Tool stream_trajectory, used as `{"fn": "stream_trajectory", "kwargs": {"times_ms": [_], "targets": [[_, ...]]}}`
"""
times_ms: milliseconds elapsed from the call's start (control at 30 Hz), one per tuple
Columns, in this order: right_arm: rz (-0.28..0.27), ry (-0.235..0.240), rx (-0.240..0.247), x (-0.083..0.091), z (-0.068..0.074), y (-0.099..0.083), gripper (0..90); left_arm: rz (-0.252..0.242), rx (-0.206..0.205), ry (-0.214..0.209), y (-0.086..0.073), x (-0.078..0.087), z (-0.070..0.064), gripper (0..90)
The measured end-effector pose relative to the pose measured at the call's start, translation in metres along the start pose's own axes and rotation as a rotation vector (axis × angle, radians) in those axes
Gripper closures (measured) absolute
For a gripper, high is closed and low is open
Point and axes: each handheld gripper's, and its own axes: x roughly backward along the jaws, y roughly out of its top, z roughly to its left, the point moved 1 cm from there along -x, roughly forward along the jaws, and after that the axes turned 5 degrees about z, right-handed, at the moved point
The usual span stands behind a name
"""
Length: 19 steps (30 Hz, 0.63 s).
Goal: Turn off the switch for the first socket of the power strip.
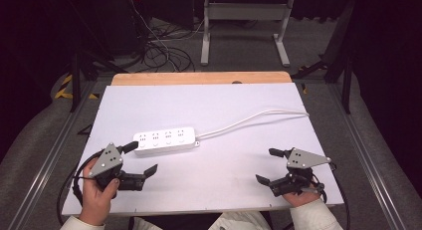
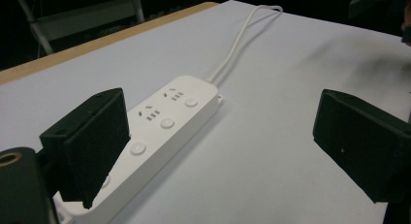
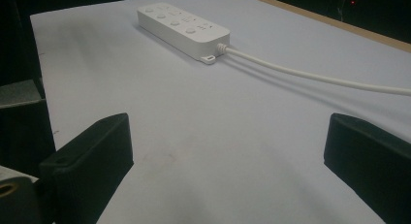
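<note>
Looking down from the high view, we see a white power strip (image 1: 165, 140) lying flat on the white table top (image 1: 209, 105), left of centre, its white cable (image 1: 251, 119) running off to the right and toward the far edge. Our left gripper (image 1: 141, 159) sits at the strip's near left end with its jaws spread wide; in the left gripper view one jaw overlaps the strip (image 2: 160, 132), though we cannot tell if it touches. Our right gripper (image 1: 269, 166) rests near the table's right front, jaws also spread, well apart from the strip (image 3: 181, 27) and holding nothing.
</note>
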Motion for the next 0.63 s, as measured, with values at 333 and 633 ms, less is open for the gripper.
{"fn": "stream_trajectory", "kwargs": {"times_ms": [333,633], "targets": [[-0.006,-0.007,-0.003,0.001,-0.001,0.0,4.1,0.028,-0.046,0.036,-0.035,0.002,0.004,5.3],[-0.028,0.007,-0.007,0.002,-0.001,0.0,3.0,0.012,0.063,-0.018,-0.034,0.001,0.004,6.0]]}}
